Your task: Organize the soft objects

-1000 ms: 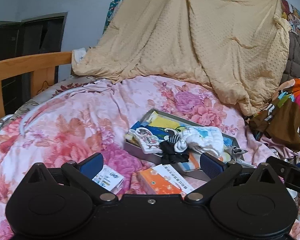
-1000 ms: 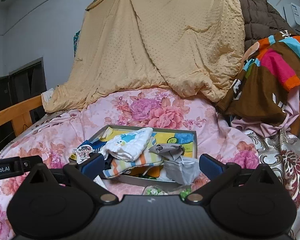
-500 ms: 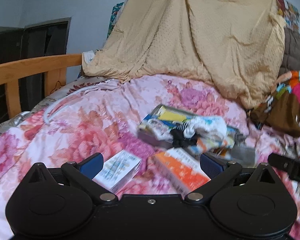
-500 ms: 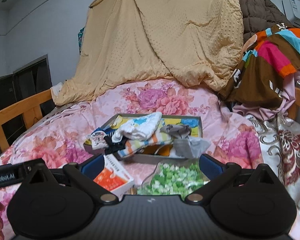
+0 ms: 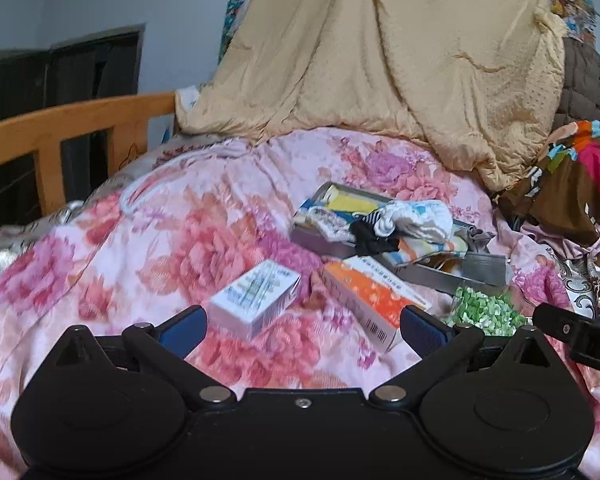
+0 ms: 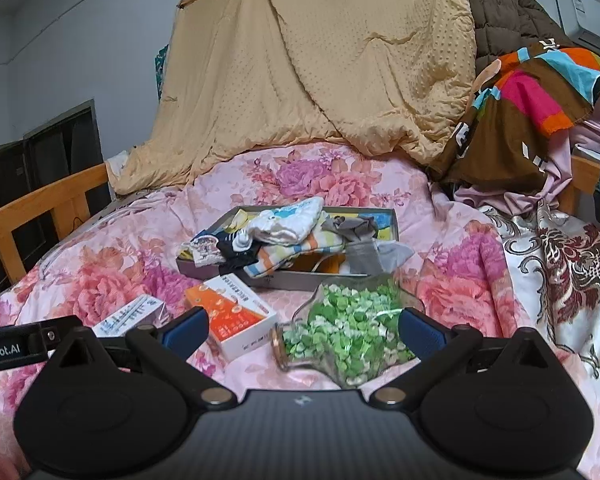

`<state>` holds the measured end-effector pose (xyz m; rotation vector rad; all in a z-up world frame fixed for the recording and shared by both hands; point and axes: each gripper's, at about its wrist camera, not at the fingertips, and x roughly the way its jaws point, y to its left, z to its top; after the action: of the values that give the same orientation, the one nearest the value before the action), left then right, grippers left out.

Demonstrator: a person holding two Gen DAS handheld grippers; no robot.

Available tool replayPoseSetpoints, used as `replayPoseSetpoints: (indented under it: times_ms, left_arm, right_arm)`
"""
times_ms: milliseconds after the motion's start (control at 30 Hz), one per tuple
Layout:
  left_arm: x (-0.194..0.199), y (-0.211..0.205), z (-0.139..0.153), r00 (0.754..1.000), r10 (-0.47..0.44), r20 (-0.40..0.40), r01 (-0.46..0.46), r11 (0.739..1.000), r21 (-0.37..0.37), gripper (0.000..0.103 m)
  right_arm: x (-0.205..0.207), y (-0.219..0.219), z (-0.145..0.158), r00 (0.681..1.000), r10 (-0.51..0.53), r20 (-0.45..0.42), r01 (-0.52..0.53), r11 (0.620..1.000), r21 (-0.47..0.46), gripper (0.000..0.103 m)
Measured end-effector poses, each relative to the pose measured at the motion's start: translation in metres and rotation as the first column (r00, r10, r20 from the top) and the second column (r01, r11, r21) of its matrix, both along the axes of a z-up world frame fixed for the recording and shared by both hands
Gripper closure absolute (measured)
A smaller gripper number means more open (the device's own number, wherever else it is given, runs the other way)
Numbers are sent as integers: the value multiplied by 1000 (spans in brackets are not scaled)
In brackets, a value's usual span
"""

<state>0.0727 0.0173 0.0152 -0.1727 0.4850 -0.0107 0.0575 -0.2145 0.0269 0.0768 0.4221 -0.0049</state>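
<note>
Pink flowery bedspread [image 6: 112,276] covers the whole bed, and smack in the middle of it sits a shallow grey tray [image 6: 324,279] with a heap of soft stuff spilling over its rims. On top is a white bundled sock [image 6: 288,224] with a bit of blue print, under it a striped cloth [image 6: 296,250] in orange, blue and yellow, a black piece [image 5: 374,238] poking out on the left side, and grey socks [image 6: 360,240] flopped over the near right edge of the tray. Everything is crumpled and overlapping, nothing folded.

Just in front of the tray lie an orange and white box [image 6: 232,316], a smaller white box [image 5: 256,296] to its left, and a clear jar [image 6: 348,328] of green bits tipped on its side, all close together and near the tray's front wall. Left of the tray the bedspread is wide open all the way to the wooden rail [image 5: 72,128]. Behind, a tan blanket [image 6: 320,60] hangs like a wall, and a colourful pile of clothes [image 6: 528,108] crowds the right side.

Left gripper [image 5: 302,324] hangs over the boxes with tongs spread wide, nothing between them. Right gripper [image 6: 303,326] is the same, tongs apart, above the jar and the orange box.
</note>
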Motion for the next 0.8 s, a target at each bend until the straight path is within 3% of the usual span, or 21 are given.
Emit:
replayPoseSetpoints:
  times_ms: [267, 400, 800]
  left_arm:
    - [-3, 7, -6, 998, 55, -20, -54, 998, 19, 1]
    - [-6, 2, -9, 999, 44, -19, -43, 997, 60, 1]
    - [-9, -4, -11, 1000, 26, -12, -25, 996, 81, 1]
  right_arm:
    - [-5, 5, -5, 1000, 1, -22, -2, 1000, -6, 0]
    - [-7, 9, -8, 1000, 3, -24, -4, 1000, -18, 0]
    - [-2, 11, -16, 997, -11, -72, 11, 1000, -8, 0]
